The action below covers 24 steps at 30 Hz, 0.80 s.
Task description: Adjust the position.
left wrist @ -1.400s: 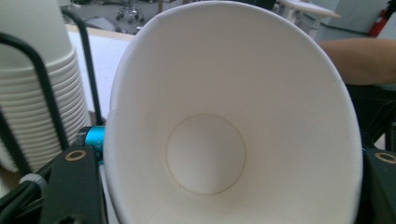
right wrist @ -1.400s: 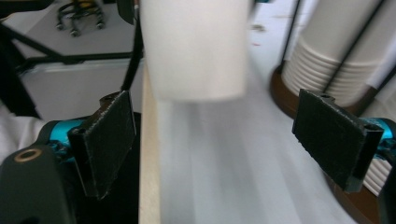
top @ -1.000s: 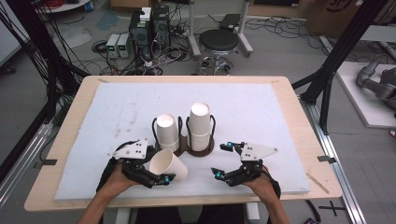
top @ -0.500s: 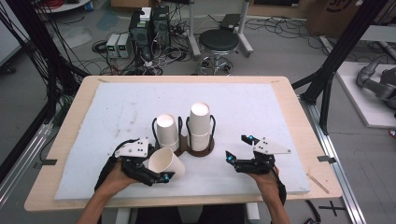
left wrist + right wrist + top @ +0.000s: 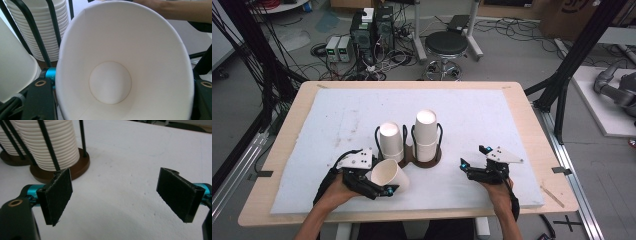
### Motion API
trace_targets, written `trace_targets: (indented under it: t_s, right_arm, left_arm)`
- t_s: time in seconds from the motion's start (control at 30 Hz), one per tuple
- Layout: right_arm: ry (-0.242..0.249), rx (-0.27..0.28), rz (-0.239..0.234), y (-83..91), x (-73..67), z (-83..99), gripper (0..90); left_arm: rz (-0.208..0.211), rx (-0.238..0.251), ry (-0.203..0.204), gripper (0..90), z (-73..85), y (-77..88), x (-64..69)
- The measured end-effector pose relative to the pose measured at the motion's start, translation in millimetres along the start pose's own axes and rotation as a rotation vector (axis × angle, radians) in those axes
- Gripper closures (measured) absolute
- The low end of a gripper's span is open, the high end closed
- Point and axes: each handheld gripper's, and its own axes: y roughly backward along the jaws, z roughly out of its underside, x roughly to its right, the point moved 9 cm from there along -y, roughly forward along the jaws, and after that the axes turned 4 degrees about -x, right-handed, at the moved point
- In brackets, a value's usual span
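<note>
A white paper cup [image 5: 395, 173] lies on its side in my left gripper [image 5: 381, 180], which is shut on it at the table's front left. In the left gripper view the cup's open mouth [image 5: 120, 70] faces the camera, with a jaw on either side of it. Just behind it stands a brown cup holder [image 5: 435, 159] with black wire loops, holding two upside-down cup stacks [image 5: 390, 141] [image 5: 426, 133]. My right gripper [image 5: 472, 157] hovers low to the right of the holder, open, with nothing between its pads [image 5: 56, 195].
A white foam mat [image 5: 492, 115] covers the wooden table [image 5: 532, 125]. In the right gripper view the nearer cup stack [image 5: 47, 145] and its brown base [image 5: 81, 167] stand ahead to the left. Black frame posts flank the table.
The right gripper has drifted to the right, away from the cup holder, and a little lower. The left gripper has kept still with the cup in it.
</note>
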Motion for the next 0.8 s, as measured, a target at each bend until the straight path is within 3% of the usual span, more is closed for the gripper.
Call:
trace_targets:
  t_s: [0.2,0.37,0.8]
  right_arm:
    - [-0.045,0.005,-0.011,0.1,5.4,3.4,13.9]
    - [-0.021,-0.007,-0.009,-1.4,3.5,3.9,13.9]
    - [-0.027,-0.008,-0.019,-1.5,3.1,4.1,13.9]
  left_arm:
    - [0.0,0.013,0.014,29.2,0.6,2.0,-1.9]
    - [-0.007,0.004,0.014,29.2,2.1,1.8,-2.8]
    - [-0.003,0.016,0.016,29.3,1.4,3.5,-3.2]
